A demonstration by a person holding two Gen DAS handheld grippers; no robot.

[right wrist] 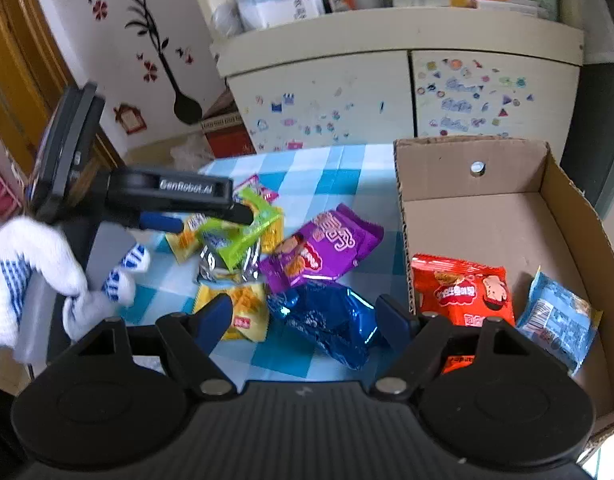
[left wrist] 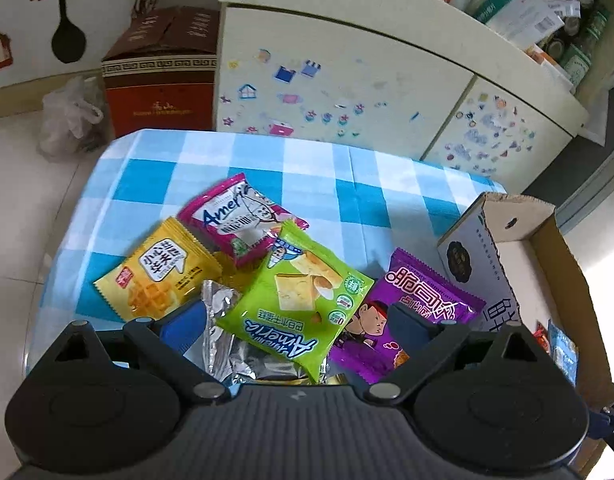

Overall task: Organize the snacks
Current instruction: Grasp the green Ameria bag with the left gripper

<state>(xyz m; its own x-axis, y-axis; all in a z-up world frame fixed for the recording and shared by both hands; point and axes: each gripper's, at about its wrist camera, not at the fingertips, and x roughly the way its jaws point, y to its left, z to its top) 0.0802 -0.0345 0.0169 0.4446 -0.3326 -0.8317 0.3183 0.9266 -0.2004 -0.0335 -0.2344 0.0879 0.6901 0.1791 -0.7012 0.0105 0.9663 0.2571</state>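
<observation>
Hovering spread wide over the green packet (left wrist: 299, 304) atop the snack pile, left gripper (left wrist: 303, 320) seemingly lining up a pick for the cardboard box (right wrist: 483, 220), while right gripper (right wrist: 307, 320) is waiting unclenched around the blue packet (right wrist: 327, 320).
</observation>
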